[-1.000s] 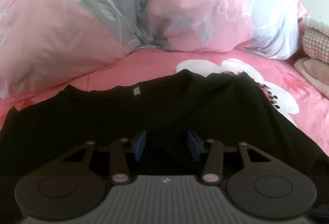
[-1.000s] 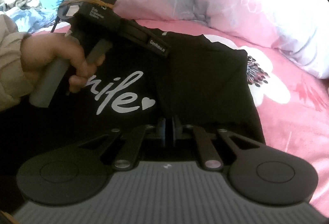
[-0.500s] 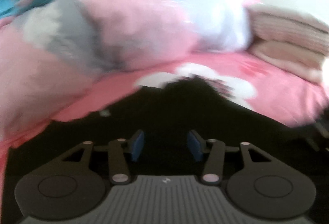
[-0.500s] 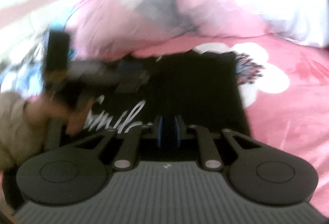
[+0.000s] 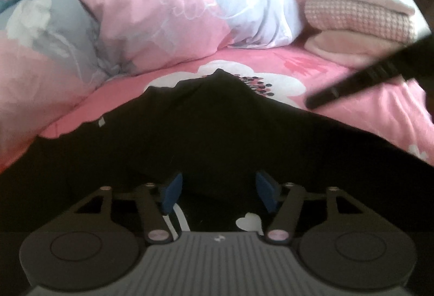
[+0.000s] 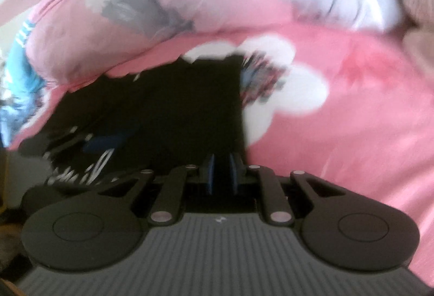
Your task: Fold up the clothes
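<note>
A black T-shirt point(image 5: 217, 133) with white lettering and a white heart point(image 5: 248, 222) lies flat on the pink flowered sheet point(image 5: 366, 119). My left gripper point(image 5: 218, 193) hangs low over the shirt's middle. Its jaws are opening and the blue pads point(image 5: 171, 193) stand apart, pressing on nothing. In the blurred right wrist view the T-shirt point(image 6: 176, 106) has a straight right edge that runs down to my right gripper point(image 6: 222, 176). That gripper's pads stand close together with dark cloth between them. One of its fingers point(image 5: 352, 84) shows in the left wrist view, its tip at the shirt's right edge.
A bulky pink, grey and white quilt point(image 5: 135, 24) is heaped along the far side of the bed. Folded pink blankets point(image 5: 358, 13) are stacked at the far right. A bare strip of sheet lies right of the shirt.
The left jaws have spread wider, and that view swung right until the heart print appeared. The right view rolled and shifted; the hand holding the left gripper slid off to its left.
</note>
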